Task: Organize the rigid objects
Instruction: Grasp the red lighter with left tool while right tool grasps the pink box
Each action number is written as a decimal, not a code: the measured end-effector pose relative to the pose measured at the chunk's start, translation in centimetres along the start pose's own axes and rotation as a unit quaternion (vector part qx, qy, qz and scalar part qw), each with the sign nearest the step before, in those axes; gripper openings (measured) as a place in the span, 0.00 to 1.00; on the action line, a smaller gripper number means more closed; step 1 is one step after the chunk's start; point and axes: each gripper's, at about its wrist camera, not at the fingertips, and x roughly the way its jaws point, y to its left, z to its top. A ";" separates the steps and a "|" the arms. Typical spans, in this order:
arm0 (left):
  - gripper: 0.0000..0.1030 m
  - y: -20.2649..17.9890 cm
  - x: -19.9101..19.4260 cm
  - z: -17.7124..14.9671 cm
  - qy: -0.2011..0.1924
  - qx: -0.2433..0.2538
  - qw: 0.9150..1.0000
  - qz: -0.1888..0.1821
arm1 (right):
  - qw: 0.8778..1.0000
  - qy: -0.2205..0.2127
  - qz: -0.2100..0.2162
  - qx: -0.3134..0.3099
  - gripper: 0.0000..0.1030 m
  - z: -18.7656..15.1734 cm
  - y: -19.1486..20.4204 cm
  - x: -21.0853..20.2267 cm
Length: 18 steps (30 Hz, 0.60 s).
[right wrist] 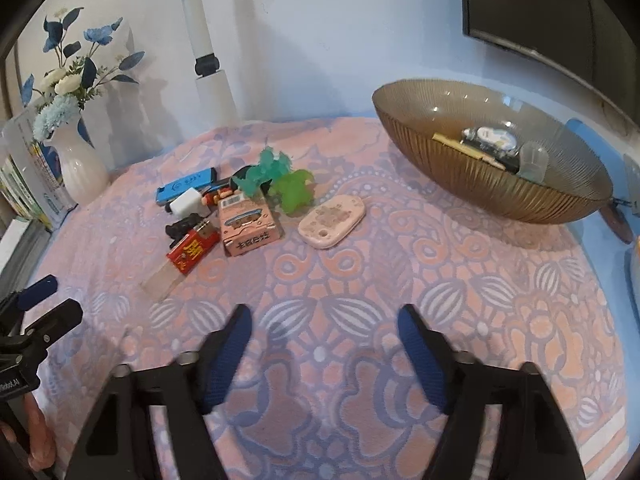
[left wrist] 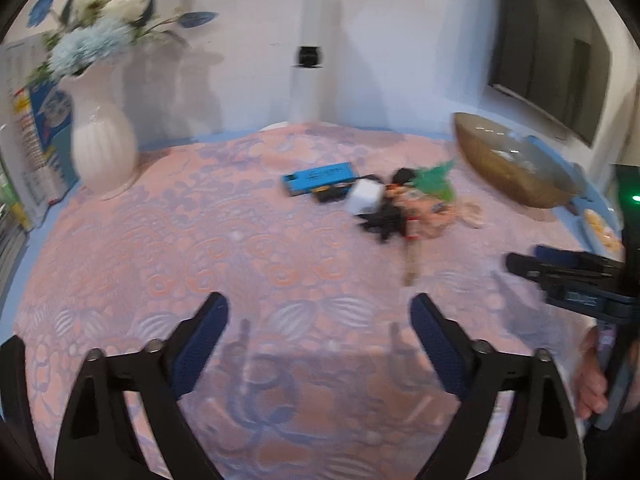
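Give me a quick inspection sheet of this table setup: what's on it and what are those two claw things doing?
Surface: table under a pink and lilac patterned cloth.
Job's things: a pile of small items, among them a blue box, a white cube, a red pack, a pink box, a green toy and a pink oval case; the ribbed bowl already holds a few items.
Clutter: white vase of flowers; books at the left edge.
Grippers: left gripper and right gripper open, empty, above the cloth.
Cables: nothing seen.
Surroundings: white wall, white pole, dark screen.
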 end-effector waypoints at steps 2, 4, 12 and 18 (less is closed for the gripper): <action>0.78 -1.4 -0.3 0.9 -0.001 0.018 1.000 -0.009 | 0.999 0.023 0.033 0.010 0.50 0.7 0.1 0.3; 0.53 -2.8 0.0 1.9 -0.002 0.037 0.999 -0.002 | 0.998 0.030 0.054 0.012 0.50 1.8 0.6 0.3; 0.47 -4.8 5.9 3.7 0.053 0.060 0.995 -0.059 | 0.996 0.027 0.050 -0.065 0.50 5.7 4.4 2.8; 0.47 -2.5 8.7 3.7 0.084 0.026 0.994 -0.066 | 0.994 0.049 0.059 -0.073 0.50 6.0 4.4 6.5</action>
